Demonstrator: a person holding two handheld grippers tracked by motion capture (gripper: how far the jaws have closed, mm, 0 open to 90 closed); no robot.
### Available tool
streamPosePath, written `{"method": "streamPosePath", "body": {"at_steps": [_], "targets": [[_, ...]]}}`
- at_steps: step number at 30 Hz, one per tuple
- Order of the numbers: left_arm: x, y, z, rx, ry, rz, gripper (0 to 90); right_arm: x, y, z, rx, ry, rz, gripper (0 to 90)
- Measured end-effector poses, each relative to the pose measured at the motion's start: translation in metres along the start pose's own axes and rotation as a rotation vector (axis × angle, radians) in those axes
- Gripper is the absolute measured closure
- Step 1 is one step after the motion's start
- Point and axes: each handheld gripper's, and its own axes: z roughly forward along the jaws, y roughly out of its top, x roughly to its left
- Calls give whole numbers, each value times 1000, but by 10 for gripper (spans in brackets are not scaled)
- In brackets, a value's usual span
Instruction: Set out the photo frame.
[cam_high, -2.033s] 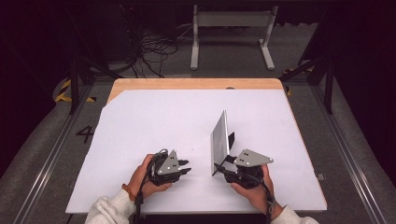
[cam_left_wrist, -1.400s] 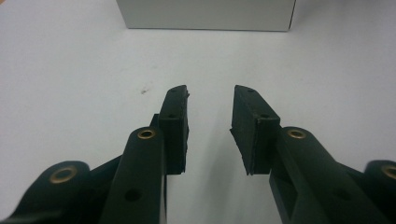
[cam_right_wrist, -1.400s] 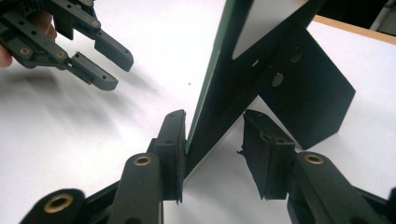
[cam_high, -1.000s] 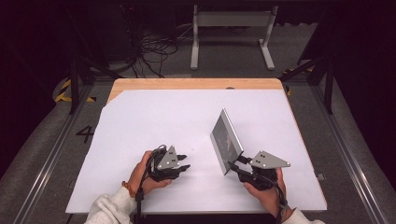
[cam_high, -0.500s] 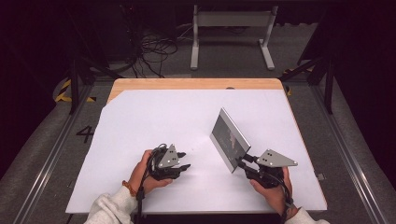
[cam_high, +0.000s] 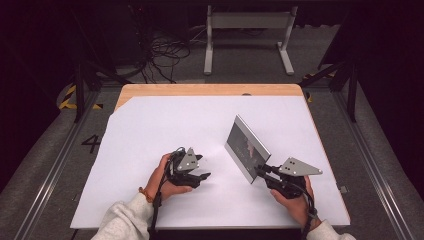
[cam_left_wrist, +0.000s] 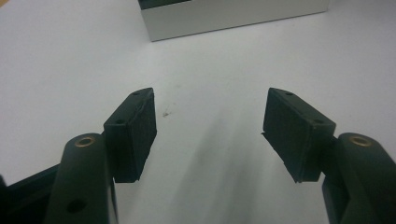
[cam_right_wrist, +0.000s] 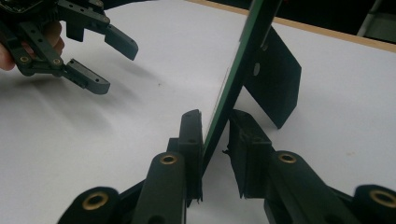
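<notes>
High view: right gripper (cam_high: 261, 171) fingers clamp the tilted frame's (cam_high: 246, 148) lower edge; left gripper (cam_high: 204, 176) fingers apart, empty.

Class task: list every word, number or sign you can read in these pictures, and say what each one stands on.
"4": dark numeral on the grey floor left of the table.
Picture frame: dark marks on its face, too blurred to read.
Nothing readable in either gripper view.
</notes>
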Motion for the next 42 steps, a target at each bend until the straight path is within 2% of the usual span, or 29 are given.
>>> {"method": "streamPosePath", "body": {"at_steps": [5,7,10,14,18,22,26,31,38,42], "targets": [[-1,1,1,3,-7,10,344,-3,2,6,5,20,5,729],[-2,1,1,3,-14,6,338,-6,3,11,9,47,35,745],[-2,1,2,9,-11,6,333,-7,3,14,9,48,33,746],[-2,1,2,10,-10,6,323,-13,2,16,-1,87,78,756],[-2,2,2,13,-11,6,321,-14,2,16,0,97,85,760],[-2,1,2,15,-17,4,318,-17,2,17,-4,126,92,809],[-2,1,2,12,-13,1,317,-14,4,18,3,134,67,823],[-1,3,3,7,-10,-2,317,-20,4,19,6,151,103,831],[3,8,9,-4,-24,-18,304,-24,4,21,10,180,108,846],[6,9,11,-3,-22,-29,287,-22,5,22,13,202,87,854]]}}
